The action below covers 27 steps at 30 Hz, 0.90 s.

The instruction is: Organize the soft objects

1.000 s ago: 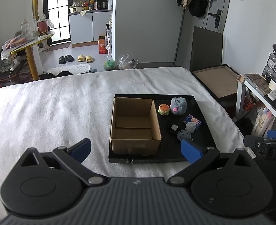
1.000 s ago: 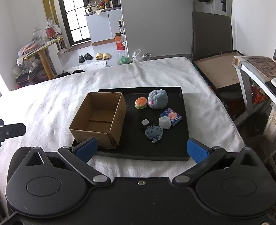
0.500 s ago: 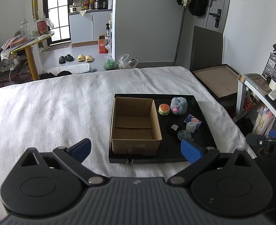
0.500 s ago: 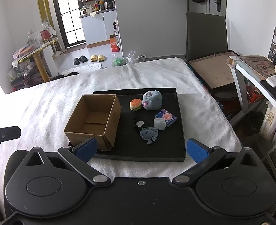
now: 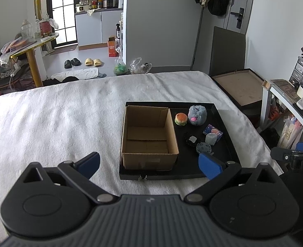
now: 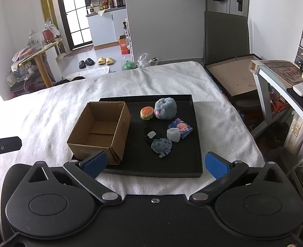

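Both grippers, left gripper (image 5: pixel 149 162) and right gripper (image 6: pixel 154 163), spread wide, empty; risk: soft toys (image 6: pixel 161 145) crowd together, a pinch may snag two.

On the white bed (image 5: pixel 59 123) sits a black tray (image 5: pixel 223 121). A cardboard box (image 5: pixel 149 135) fills its left half; a burger toy (image 5: pixel 181 119) and blue plush (image 5: pixel 197 115) lie near its far edge. The left gripper (image 5: pixel 149 162) hangs spread wide before the tray's near edge.
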Each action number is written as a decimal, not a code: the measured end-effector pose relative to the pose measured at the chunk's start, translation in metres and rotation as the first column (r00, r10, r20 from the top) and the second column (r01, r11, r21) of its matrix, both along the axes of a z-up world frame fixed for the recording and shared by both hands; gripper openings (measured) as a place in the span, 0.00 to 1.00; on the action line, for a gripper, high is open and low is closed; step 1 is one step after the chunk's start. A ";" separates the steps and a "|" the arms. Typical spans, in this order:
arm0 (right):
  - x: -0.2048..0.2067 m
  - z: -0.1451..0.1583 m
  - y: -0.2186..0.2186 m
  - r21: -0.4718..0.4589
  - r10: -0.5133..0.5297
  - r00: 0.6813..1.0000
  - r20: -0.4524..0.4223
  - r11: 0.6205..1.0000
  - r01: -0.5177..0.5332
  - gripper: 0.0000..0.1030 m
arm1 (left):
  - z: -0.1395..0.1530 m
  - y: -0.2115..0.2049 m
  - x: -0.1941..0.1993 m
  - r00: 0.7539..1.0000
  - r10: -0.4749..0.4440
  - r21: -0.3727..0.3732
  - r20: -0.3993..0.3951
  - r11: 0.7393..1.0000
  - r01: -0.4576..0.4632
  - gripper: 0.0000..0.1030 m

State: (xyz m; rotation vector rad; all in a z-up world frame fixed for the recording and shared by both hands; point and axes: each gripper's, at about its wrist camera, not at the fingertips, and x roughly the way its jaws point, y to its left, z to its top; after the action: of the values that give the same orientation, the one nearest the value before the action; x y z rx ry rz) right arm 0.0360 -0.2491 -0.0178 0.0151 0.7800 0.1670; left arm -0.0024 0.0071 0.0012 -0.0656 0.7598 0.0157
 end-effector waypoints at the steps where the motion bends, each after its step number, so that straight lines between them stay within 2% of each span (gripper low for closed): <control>1: 0.000 0.000 0.000 -0.002 0.000 1.000 0.000 1.000 0.000 1.00 | 0.000 0.000 0.000 1.000 0.000 -0.001 -0.001 1.000 0.000 0.99; 15: 0.001 -0.002 0.000 0.000 -0.003 1.000 -0.004 1.000 0.003 1.00 | -0.007 0.000 0.013 1.000 0.007 0.000 -0.014 1.000 -0.007 0.99; 27: 0.026 -0.025 -0.004 0.028 -0.014 1.000 -0.024 1.000 0.014 1.00 | -0.029 0.016 0.041 0.997 0.065 -0.008 -0.033 0.998 -0.066 0.98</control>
State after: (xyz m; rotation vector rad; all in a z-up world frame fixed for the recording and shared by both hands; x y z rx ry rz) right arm 0.0622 -0.2530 -0.0423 0.0494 0.8010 0.1648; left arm 0.0386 0.0226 -0.0281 -0.0996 0.7906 0.0756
